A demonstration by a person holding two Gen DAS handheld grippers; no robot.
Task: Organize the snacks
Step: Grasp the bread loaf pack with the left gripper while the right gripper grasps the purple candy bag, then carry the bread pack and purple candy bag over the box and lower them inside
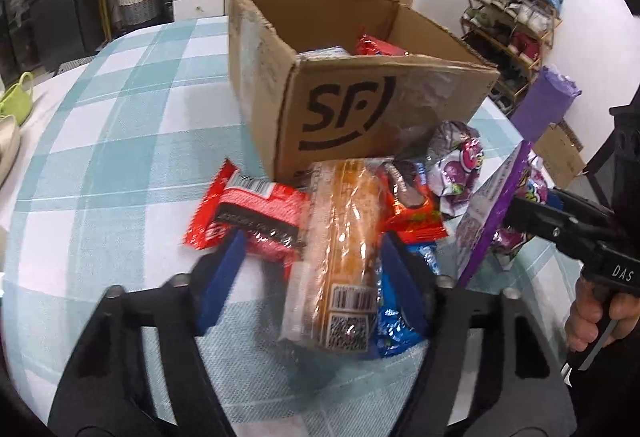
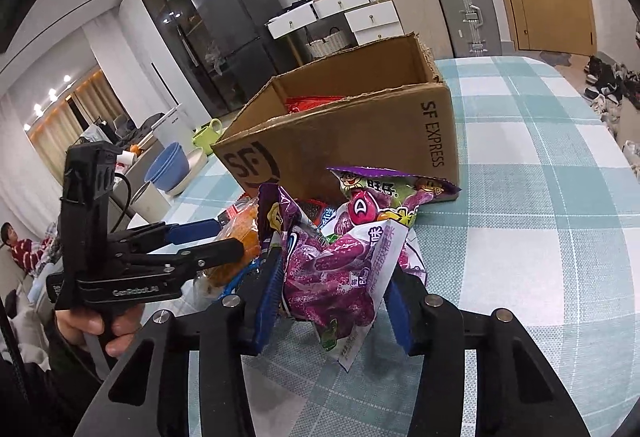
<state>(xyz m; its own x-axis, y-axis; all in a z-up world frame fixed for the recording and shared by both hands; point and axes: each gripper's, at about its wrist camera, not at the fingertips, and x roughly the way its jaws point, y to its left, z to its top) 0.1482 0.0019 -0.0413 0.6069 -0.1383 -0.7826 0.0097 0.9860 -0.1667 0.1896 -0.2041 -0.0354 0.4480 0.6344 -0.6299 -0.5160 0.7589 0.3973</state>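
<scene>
Between your right gripper's (image 2: 332, 301) blue pads sits the purple candy bag (image 2: 340, 261), pinched across its crumpled middle, top corner sticking up and bottom seam hanging below the jaws. That grip across the body looks chosen so the loose foil cannot slide out on the way to the box.

Just to its left, your left gripper (image 1: 312, 273) straddles the clear-wrapped orange cake bar (image 1: 344, 237). Its right pad is against the wrapper, but a gap shows at the left pad, so it is not clamped yet. The bar lies lengthwise along the fingers, atop a blue packet (image 1: 394, 333), with a red wafer pack (image 1: 248, 221) on the gripper's left.

Ahead of both tools stands the open cardboard box (image 1: 380, 105), red packets already inside. It stands right against the pile, so each carry should be short.
</scene>
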